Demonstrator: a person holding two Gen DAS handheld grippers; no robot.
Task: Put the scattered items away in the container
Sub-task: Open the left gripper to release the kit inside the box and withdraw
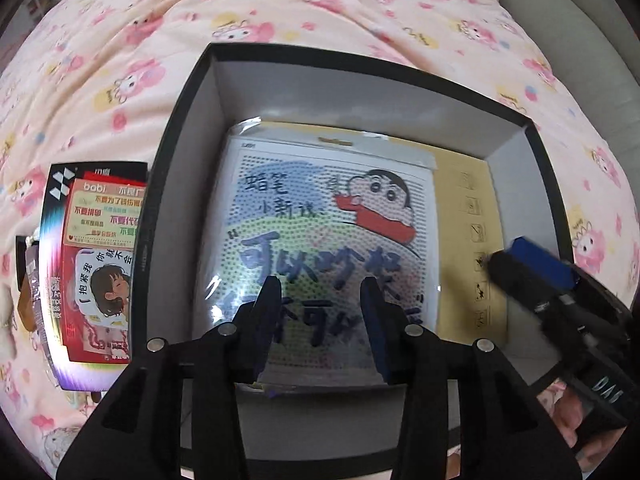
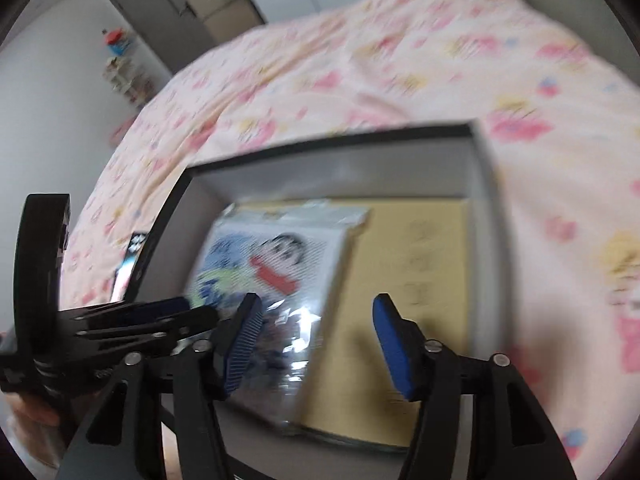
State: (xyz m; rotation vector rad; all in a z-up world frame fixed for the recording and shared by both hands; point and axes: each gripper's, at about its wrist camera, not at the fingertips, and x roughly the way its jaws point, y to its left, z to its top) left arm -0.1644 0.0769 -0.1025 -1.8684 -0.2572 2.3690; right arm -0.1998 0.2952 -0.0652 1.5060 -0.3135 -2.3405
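Bedding in pink with a cartoon print lies under everything you see. On it stands the box, black outside and pale inside, open at the top. Flat in the box is a yellow sheet with a column of small icons down its right side, too small to read. On top of that sheet, toward the box's left, lies the bagged pad: a dotted picture of a cartoon boy with a red mouth, hand-lettered "蜡笔小新说" and larger blue characters that begin "可以". Outside the box, just beside its left wall, a red card pack rests on the bedding; you can read "bobi" and "抱紧我" on it. Farther left at the edge lies a small wrapped item, too unclear to name.

Your left gripper hovers over the pad's lower edge, jaws released and holding nothing. Your right gripper is over the box's near right part, jaws spread wide and empty, with the pad's glossy corner between and beyond them; that view is blurred.
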